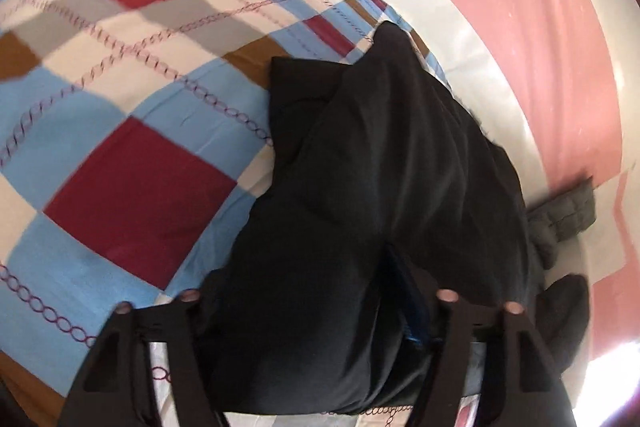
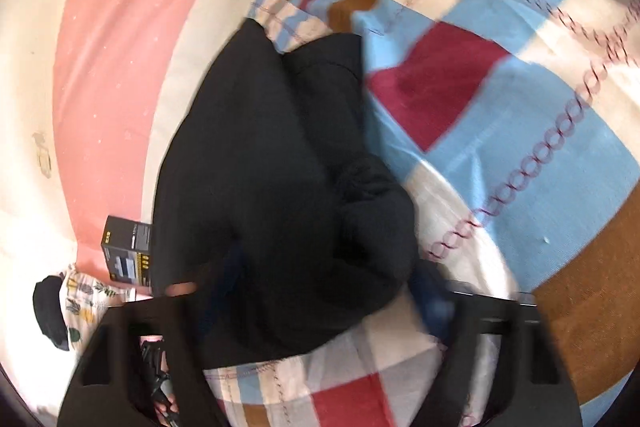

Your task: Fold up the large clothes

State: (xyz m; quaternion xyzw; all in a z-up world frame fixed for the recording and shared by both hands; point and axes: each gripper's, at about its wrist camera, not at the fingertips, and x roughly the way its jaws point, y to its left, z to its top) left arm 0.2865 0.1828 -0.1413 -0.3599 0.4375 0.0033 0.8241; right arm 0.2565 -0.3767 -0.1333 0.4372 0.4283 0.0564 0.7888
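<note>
I judge the fold barely begun: the black garment [image 1: 380, 195] hangs bunched over the checked bedspread [image 1: 132, 163], gathered between my left gripper [image 1: 316, 301] and right gripper [image 2: 320, 297], whose closure I cannot tell.

A bunched black garment [image 2: 280, 163] hangs between the right claw's [image 2: 320, 303] spread fingers above a checked bedspread [image 2: 520, 131].

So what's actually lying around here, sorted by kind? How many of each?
Black garment: 1
Patchwork bedspread: 1
Grey quilted cloth: 1
Small dark box: 1
Leaf-print fabric: 1
Handheld tools: 2, left and right
Total: 7
</note>
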